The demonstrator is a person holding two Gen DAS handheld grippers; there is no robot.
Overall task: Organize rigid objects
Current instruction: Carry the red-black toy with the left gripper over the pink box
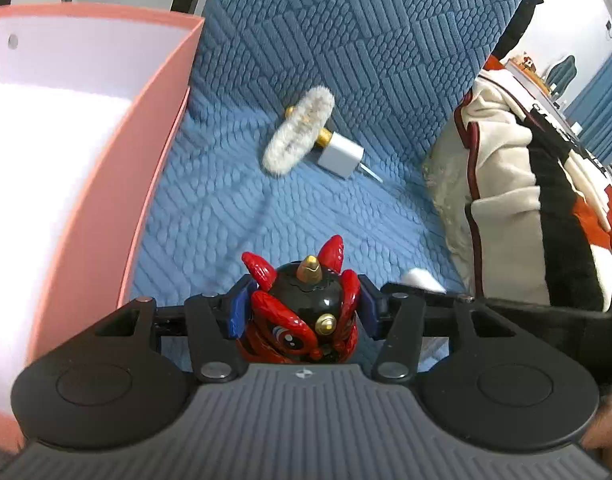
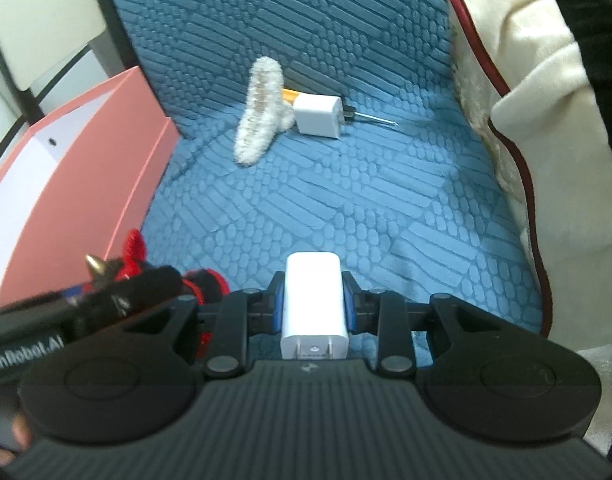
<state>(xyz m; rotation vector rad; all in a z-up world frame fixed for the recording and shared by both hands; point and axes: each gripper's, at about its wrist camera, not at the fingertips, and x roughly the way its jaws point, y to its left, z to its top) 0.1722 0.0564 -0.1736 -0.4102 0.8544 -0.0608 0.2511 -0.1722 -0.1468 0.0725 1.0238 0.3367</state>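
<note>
My left gripper [image 1: 302, 308] is shut on a red and black lion-head toy [image 1: 302, 312] with gold studs, held above the blue quilted seat. In the right wrist view the same toy [image 2: 134, 256] shows at the lower left. My right gripper [image 2: 314, 304] is shut on a white charger plug [image 2: 314, 304], its prongs toward the camera. A pink box [image 1: 106, 184] with a white inside stands open at the left. Farther back on the seat lie a fluffy white hair clip [image 1: 300, 134], a second white charger [image 1: 340, 156] and a gold-handled thin tool [image 2: 376, 118].
The seat's blue quilted backrest [image 1: 346, 40] rises behind the loose objects. A cream, black and red jacket [image 1: 526, 200] is piled along the right side. The pink box [image 2: 86, 168] borders the seat on the left.
</note>
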